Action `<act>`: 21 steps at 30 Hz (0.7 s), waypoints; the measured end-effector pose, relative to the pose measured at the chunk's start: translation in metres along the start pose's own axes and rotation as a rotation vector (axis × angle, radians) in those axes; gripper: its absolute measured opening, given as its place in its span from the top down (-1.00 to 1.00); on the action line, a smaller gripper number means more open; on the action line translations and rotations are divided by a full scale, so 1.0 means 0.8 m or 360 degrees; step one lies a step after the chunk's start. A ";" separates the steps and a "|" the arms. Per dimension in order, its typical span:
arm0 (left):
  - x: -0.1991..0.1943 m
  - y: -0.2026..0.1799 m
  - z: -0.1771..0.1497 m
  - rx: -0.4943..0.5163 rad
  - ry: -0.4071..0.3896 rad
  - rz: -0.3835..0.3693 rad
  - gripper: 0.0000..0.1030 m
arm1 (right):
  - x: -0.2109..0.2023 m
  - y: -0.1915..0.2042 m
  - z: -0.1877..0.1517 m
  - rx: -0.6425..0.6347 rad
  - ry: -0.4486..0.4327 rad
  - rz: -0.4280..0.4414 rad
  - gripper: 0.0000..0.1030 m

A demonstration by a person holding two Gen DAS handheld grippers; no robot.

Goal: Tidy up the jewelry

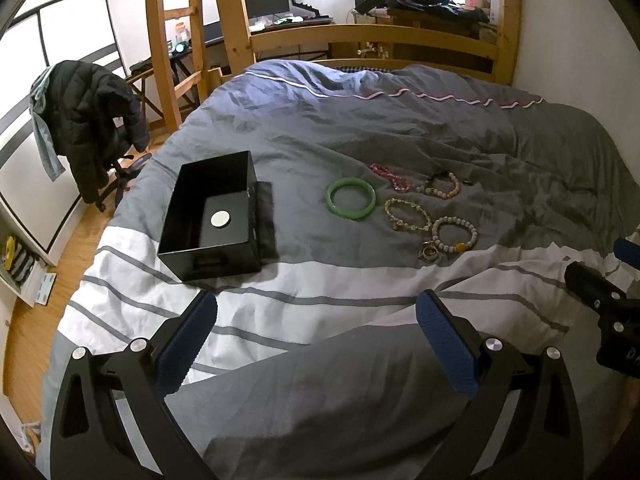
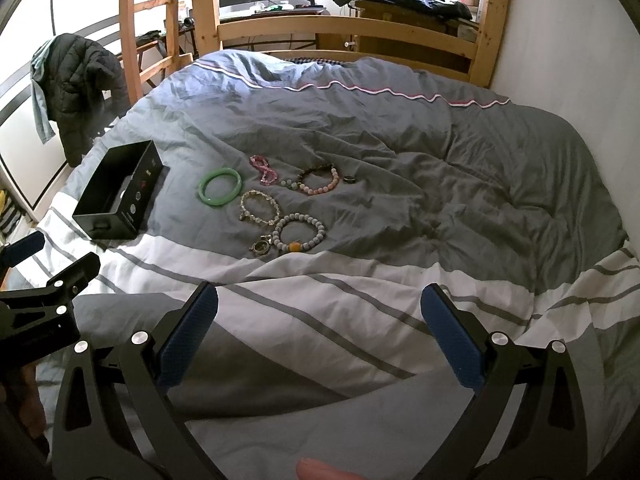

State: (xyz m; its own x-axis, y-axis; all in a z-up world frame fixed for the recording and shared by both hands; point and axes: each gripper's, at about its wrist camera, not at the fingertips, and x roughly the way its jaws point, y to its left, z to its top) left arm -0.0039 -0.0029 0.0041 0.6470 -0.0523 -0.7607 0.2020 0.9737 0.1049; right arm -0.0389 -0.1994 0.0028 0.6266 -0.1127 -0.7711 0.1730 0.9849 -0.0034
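Note:
An open black box (image 1: 216, 220) (image 2: 118, 196) sits on the bed with a white disc (image 1: 221, 218) inside. To its right lie a green bangle (image 1: 351, 198) (image 2: 220, 187), a pink bead bracelet (image 1: 390, 176) (image 2: 264, 169), several beaded bracelets (image 1: 455, 234) (image 2: 299, 232), a small pendant (image 1: 428, 251) (image 2: 261, 245) and a dark ring (image 2: 349, 179). My left gripper (image 1: 316, 320) is open and empty, above the duvet short of the box and jewelry. My right gripper (image 2: 319, 312) is open and empty, short of the jewelry.
The grey and white striped duvet (image 2: 360, 288) covers the bed. A wooden bed frame (image 1: 360, 36) stands at the far end. A chair with a dark jacket (image 1: 88, 120) stands left of the bed. A white wall runs along the right.

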 end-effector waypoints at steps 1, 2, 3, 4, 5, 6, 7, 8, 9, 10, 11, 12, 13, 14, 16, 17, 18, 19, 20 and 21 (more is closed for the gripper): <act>0.000 -0.001 0.000 0.0002 -0.0002 0.0001 -0.91 | 0.000 0.000 0.000 -0.0001 0.0000 0.0000 -0.95; -0.001 -0.001 0.000 0.0003 -0.0004 -0.0001 -0.91 | 0.000 0.000 0.000 -0.0001 0.0001 -0.0001 -0.95; -0.001 -0.002 0.000 0.0004 -0.0005 -0.0002 -0.91 | 0.000 0.000 0.000 -0.0001 0.0001 -0.0002 -0.95; -0.001 -0.002 0.000 0.0006 -0.0006 -0.0001 -0.91 | 0.000 0.000 0.000 0.0000 0.0001 -0.0001 -0.95; -0.001 -0.002 0.000 0.0009 -0.0005 0.0003 -0.91 | 0.000 0.000 0.001 0.0000 0.0002 -0.0001 -0.95; -0.001 -0.002 0.000 0.0007 -0.0005 0.0000 -0.91 | 0.000 0.000 0.000 0.0000 0.0002 -0.0001 -0.95; -0.001 -0.002 0.000 0.0006 -0.0007 -0.0001 -0.91 | 0.000 0.000 0.001 0.0000 0.0002 -0.0001 -0.95; -0.001 -0.002 0.000 0.0006 -0.0007 0.0001 -0.91 | 0.000 0.000 0.001 0.0001 0.0002 -0.0001 -0.95; -0.001 -0.002 0.000 0.0007 -0.0006 0.0003 -0.91 | 0.001 0.001 0.000 0.0002 0.0004 0.0000 -0.95; 0.000 -0.002 -0.001 0.0010 -0.0006 0.0010 -0.91 | 0.000 0.000 0.001 0.0001 0.0003 0.0001 -0.95; 0.001 -0.003 -0.001 0.0019 -0.0011 0.0024 -0.91 | 0.001 0.001 0.000 0.0002 0.0003 0.0003 -0.95; 0.002 -0.003 -0.001 0.0026 -0.0013 0.0031 -0.91 | 0.001 0.001 0.000 0.0003 0.0004 0.0003 -0.95; 0.003 -0.004 0.000 0.0037 -0.0014 0.0036 -0.91 | 0.002 0.001 0.000 0.0005 0.0007 0.0004 -0.95; 0.005 -0.005 0.001 0.0049 -0.0022 0.0037 -0.91 | 0.004 0.002 -0.001 0.0007 0.0009 0.0005 -0.95; 0.009 -0.006 0.005 0.0064 -0.0029 0.0046 -0.91 | 0.008 0.003 -0.002 0.0027 0.0020 0.0010 -0.95; 0.011 -0.007 0.007 0.0073 -0.0031 0.0049 -0.91 | 0.011 0.005 -0.002 0.0031 0.0022 0.0011 -0.95; 0.015 -0.008 0.010 0.0083 -0.0035 0.0051 -0.91 | 0.014 0.007 -0.002 0.0044 0.0025 0.0014 -0.95; 0.021 -0.008 0.014 0.0089 -0.0034 0.0049 -0.91 | 0.017 0.007 -0.001 0.0052 0.0027 0.0014 -0.95; 0.025 -0.009 0.016 0.0093 -0.0035 0.0045 -0.91 | 0.019 0.009 0.000 0.0058 0.0029 0.0012 -0.95; 0.032 -0.009 0.021 0.0096 -0.0037 0.0031 -0.91 | 0.023 0.012 0.000 0.0063 0.0029 0.0013 -0.95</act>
State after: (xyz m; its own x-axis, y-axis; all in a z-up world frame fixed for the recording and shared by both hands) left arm 0.0234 -0.0146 -0.0054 0.6682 -0.0394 -0.7429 0.2330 0.9595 0.1586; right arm -0.0259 -0.1921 -0.0114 0.6142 -0.1019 -0.7825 0.1980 0.9798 0.0278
